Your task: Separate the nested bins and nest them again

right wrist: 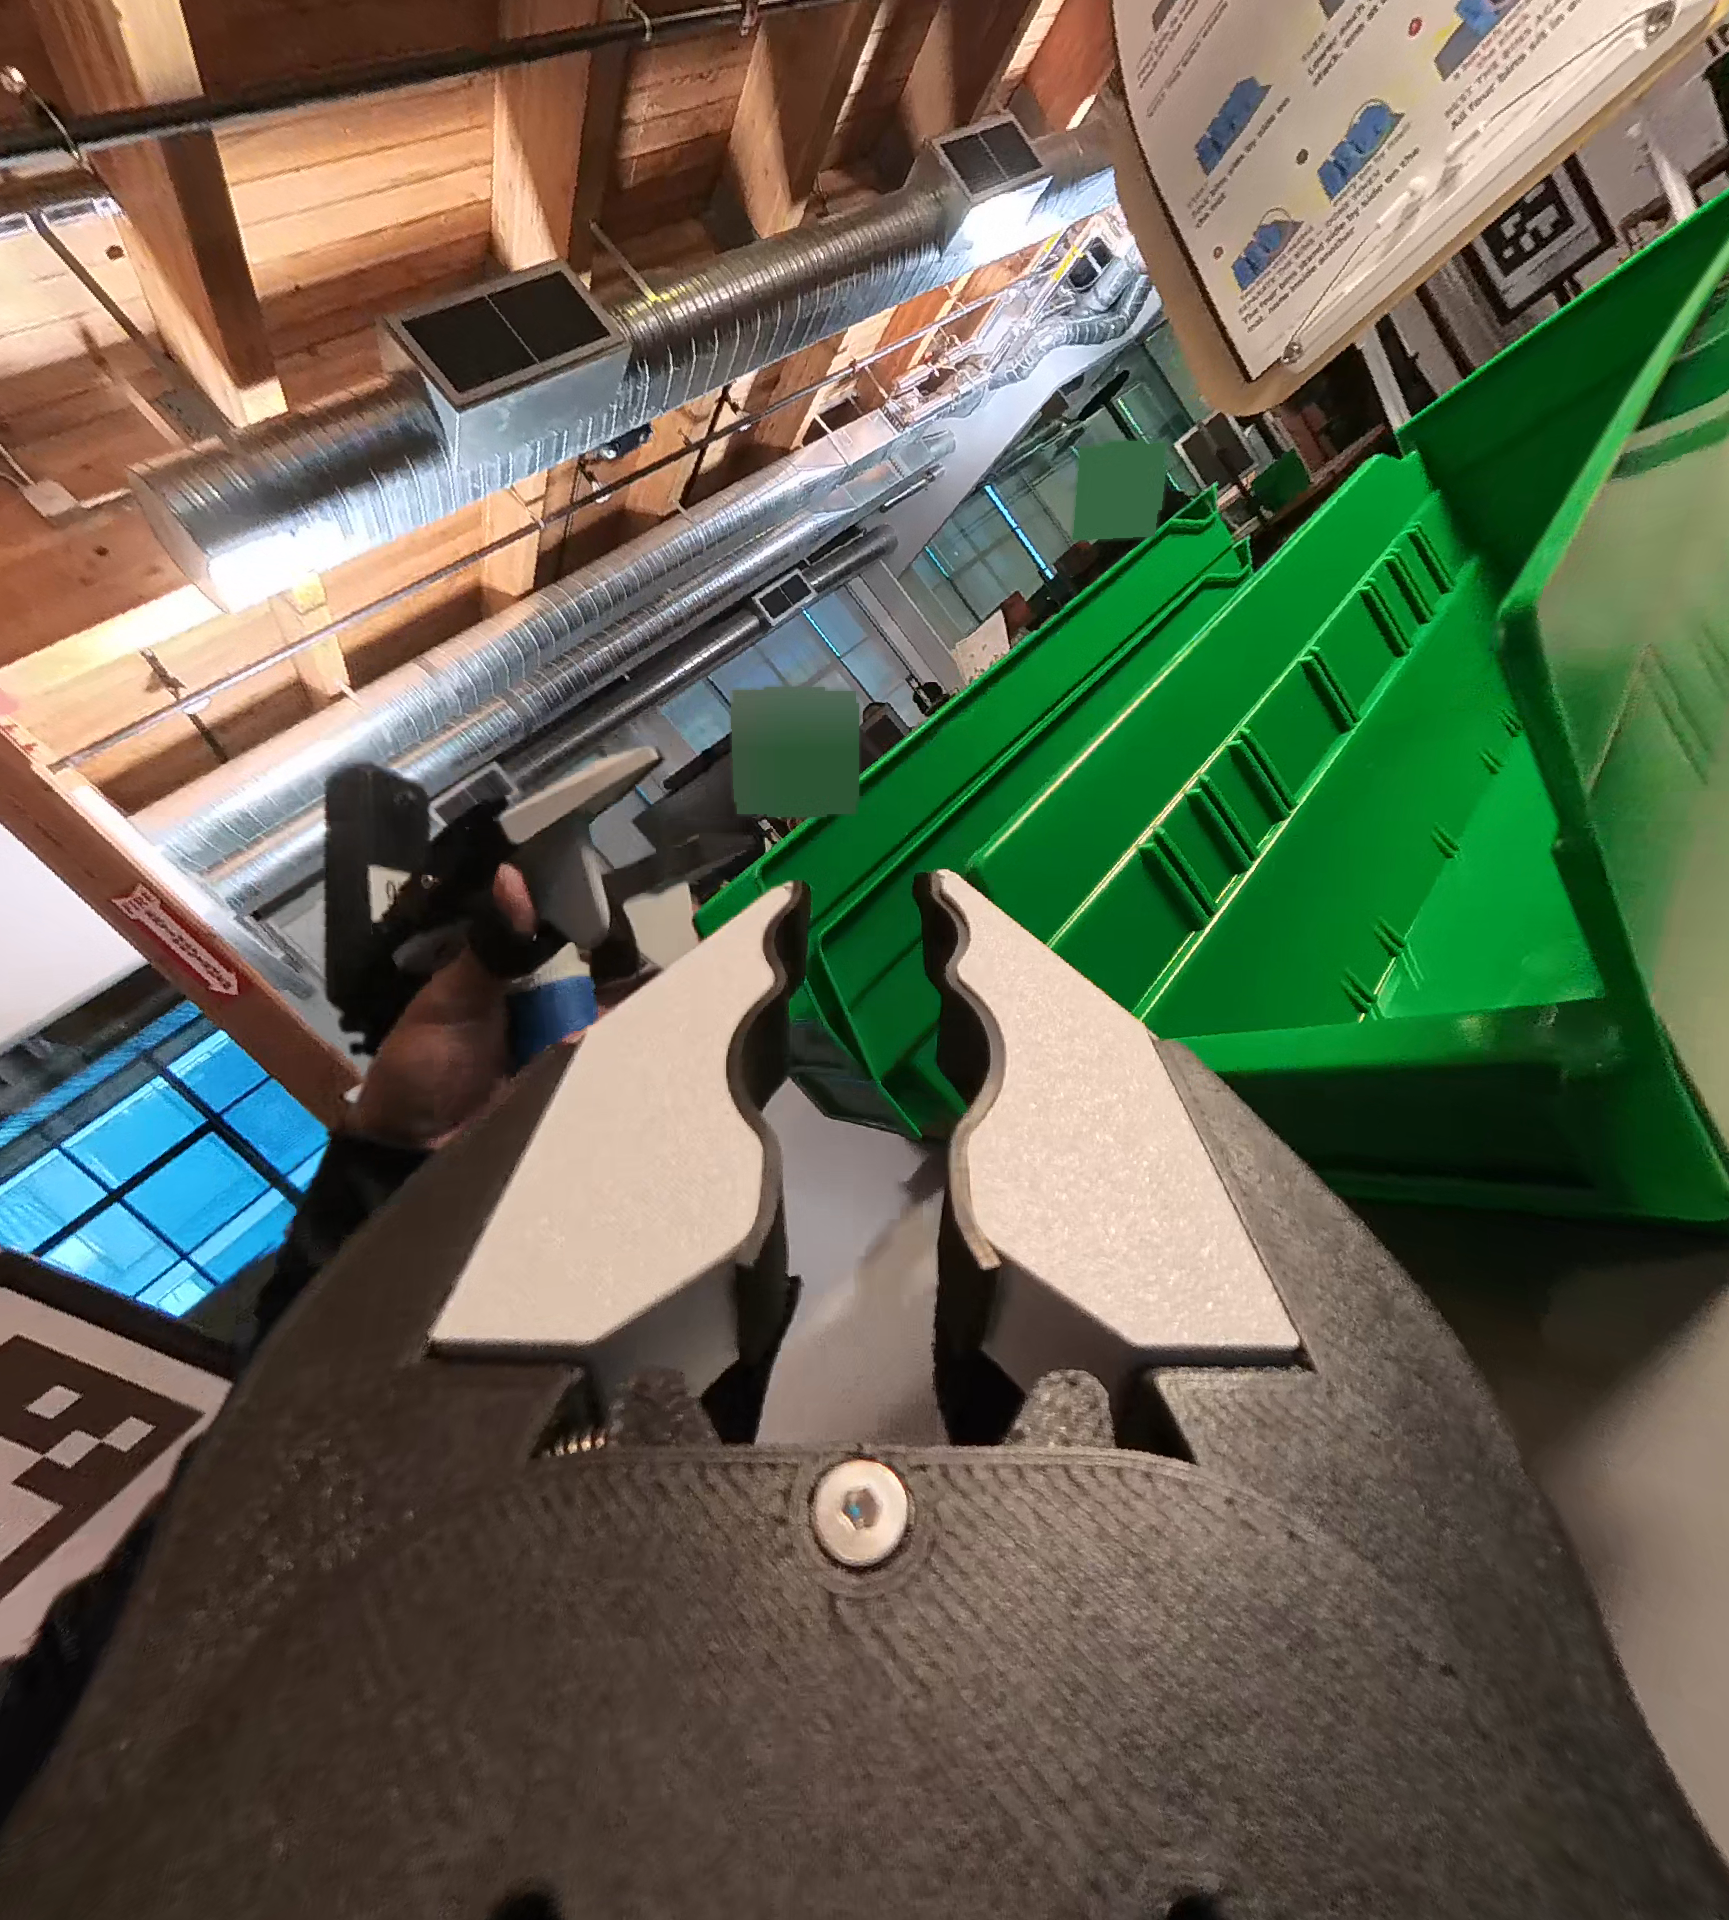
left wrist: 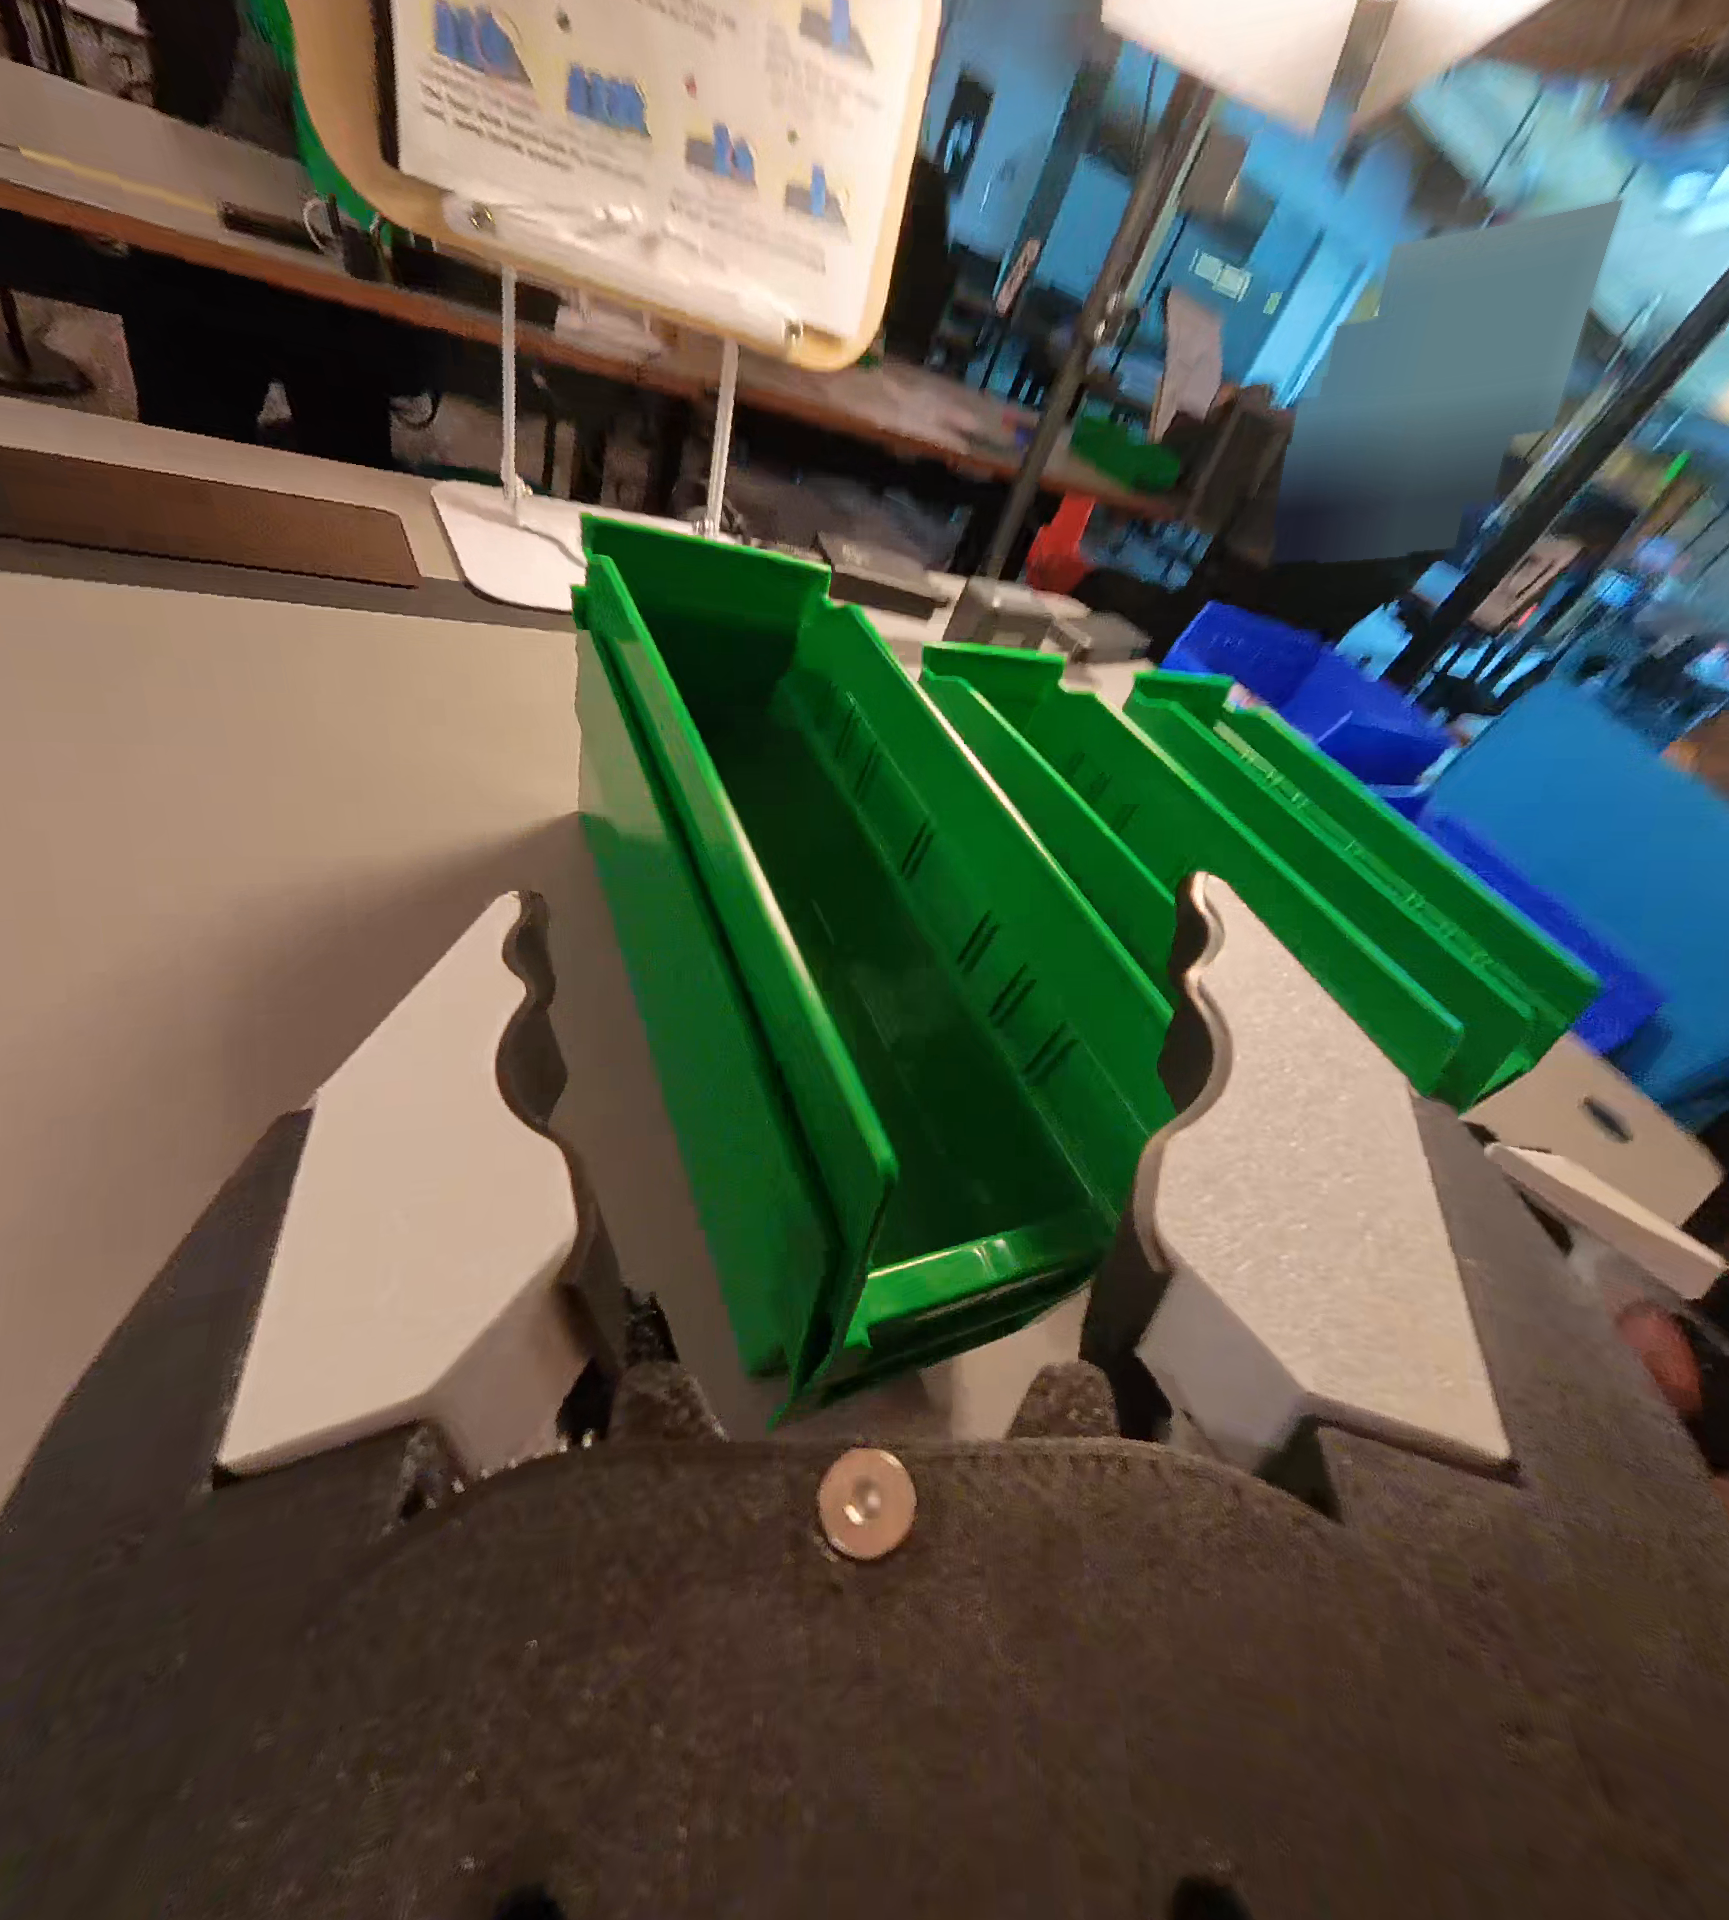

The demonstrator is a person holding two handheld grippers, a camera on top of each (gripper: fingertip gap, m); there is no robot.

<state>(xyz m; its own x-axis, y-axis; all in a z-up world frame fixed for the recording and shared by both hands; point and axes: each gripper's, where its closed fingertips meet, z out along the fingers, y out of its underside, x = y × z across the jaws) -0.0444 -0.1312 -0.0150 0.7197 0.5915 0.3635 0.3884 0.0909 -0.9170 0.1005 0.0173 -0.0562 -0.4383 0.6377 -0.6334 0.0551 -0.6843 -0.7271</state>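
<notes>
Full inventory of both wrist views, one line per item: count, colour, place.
Green bins: at least three visible, green, on the table; nearest one sits between the left tool's open fingers, apparently nested in another; two more to its right.
Blue bins: several, blue, far right past the green ones; count unclear.
Table: one, grey, under the bins.
Instruction board: one, white sheet on pale backing, on a stand behind the bins.
Marker tags: two, black and white, right view's lower left and upper right.
Ducts: several, silver, on the wooden ceiling.
Left tool: one, grey fingers, open.
Right tool: one, grey fingers, narrow gap around a green bin's rim; contact unclear.
</notes>
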